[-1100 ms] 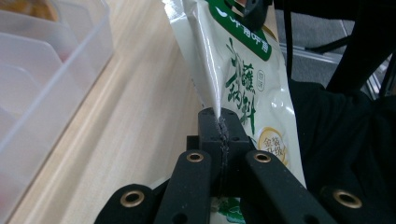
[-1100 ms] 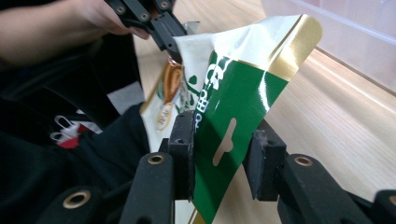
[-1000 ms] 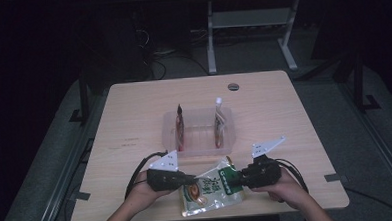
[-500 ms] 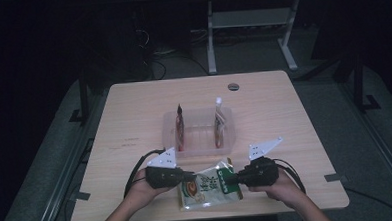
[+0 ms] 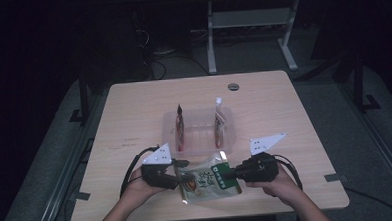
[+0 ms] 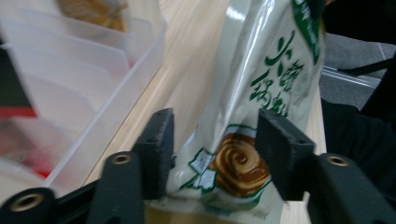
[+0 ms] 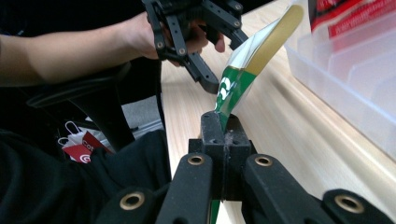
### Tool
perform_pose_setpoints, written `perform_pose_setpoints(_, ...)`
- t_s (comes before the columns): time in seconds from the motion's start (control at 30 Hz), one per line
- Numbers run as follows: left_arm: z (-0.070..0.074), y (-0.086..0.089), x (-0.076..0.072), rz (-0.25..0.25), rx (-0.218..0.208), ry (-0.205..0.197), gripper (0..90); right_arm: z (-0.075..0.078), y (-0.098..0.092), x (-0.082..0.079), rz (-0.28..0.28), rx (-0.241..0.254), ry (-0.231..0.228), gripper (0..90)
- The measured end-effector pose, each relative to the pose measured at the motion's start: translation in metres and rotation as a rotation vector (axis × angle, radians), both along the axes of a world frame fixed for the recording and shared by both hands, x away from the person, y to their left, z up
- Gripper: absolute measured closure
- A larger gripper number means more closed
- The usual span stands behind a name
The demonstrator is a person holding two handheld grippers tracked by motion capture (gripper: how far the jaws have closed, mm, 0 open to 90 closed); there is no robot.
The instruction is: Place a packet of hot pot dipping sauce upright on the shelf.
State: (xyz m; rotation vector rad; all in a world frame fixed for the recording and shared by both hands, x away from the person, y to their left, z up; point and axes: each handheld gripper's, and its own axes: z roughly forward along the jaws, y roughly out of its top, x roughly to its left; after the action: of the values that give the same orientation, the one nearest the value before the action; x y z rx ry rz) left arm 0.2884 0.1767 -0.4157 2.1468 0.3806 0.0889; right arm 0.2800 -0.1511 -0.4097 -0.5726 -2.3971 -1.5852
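Your right gripper [image 7: 223, 135] has its jaws pressed together on the edge of the snack pouch [image 5: 207, 179], pinching the green-and-white film so that it rises straight out of the closed pads. In the high view the pouch hangs between your two grippers, just above the near edge of the table [image 5: 294, 116].

Your left gripper [image 6: 212, 149] has just been opening. Its jaws now stand spread, with the lower end of the pouch between them. The left pad sits clear of the film; the right pad lies close to it, and contact there cannot be confirmed.

Beyond both grippers, just past the pouch, stands the clear plastic tray [image 5: 197, 135], with two upright packets in its slots. It is not touched by either gripper.
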Motion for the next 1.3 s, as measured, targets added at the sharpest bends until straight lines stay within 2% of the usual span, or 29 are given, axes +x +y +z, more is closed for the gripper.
perform_pose_setpoints(0.27, 0.007, 0.024, -0.002, 0.046, -0.015, 0.005, 35.6, 0.016, 0.014, 0.003, 0.025, 0.048, -0.045, 90.0)
perform_pose_setpoints(0.4, 0.007, 0.028, -0.001, 0.060, -0.016, 0.005, 34.1, 0.022, 0.022, 0.004, 0.035, 0.066, -0.068, 90.0)
perform_pose_setpoints(0.53, 0.008, 0.029, -0.001, 0.070, -0.015, -0.008, 30.8, 0.025, 0.025, 0.005, 0.020, 0.073, -0.080, 90.0)
perform_pose_setpoints(0.83, 0.014, 0.039, -0.001, 0.092, -0.022, -0.020, 24.5, 0.039, 0.020, 0.006, -0.008, 0.112, -0.111, 90.0)
perform_pose_setpoints(0.97, 0.013, 0.047, 0.001, 0.117, -0.020, 0.005, 21.1, 0.047, 0.014, 0.009, -0.035, 0.143, -0.116, 90.0)
perform_pose_setpoints(1.13, 0.010, 0.051, 0.002, 0.116, -0.004, 0.020, 21.2, 0.053, 0.007, 0.009, -0.062, 0.157, -0.130, 90.0)
perform_pose_setpoints(1.3, 0.004, 0.056, 0.007, 0.128, 0.009, 0.038, 21.2, 0.063, -0.002, 0.015, -0.102, 0.194, -0.143, 90.0)
